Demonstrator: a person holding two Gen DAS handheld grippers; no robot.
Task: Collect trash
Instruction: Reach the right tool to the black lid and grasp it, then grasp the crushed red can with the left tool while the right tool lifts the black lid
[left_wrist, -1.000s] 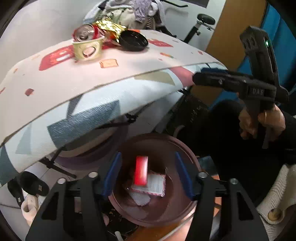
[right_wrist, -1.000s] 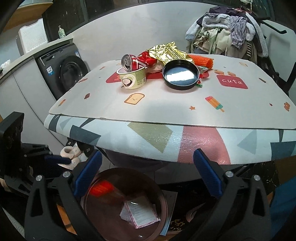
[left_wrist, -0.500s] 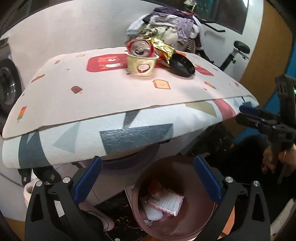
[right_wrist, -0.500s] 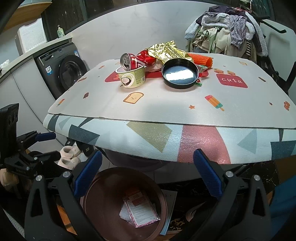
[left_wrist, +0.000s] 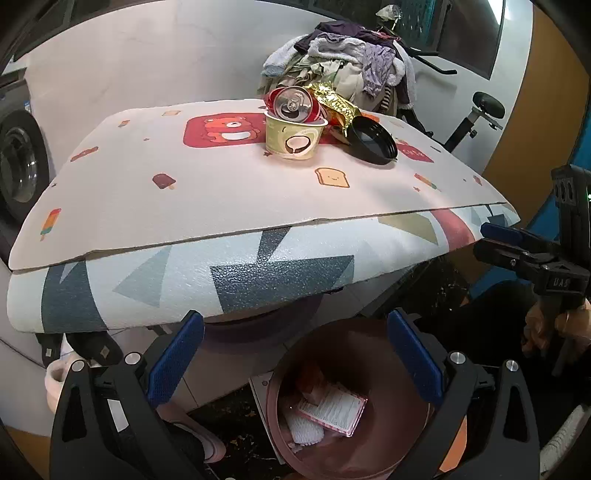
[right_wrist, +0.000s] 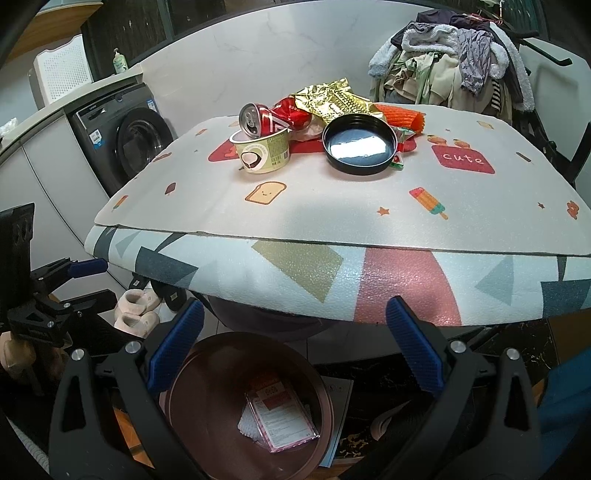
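Patterned table (right_wrist: 332, 221), trash bin (left_wrist: 369, 332) below, between left gripper's (left_wrist: 295, 354) wide, empty jaws

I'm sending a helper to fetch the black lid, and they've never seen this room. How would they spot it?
Look at the table with the cartoon-print mat; trash is piled at its far side. The black lid lies at the pile's near edge, open side up, right of the paper cup holding a red can. It is the only round, shallow, black thing there.
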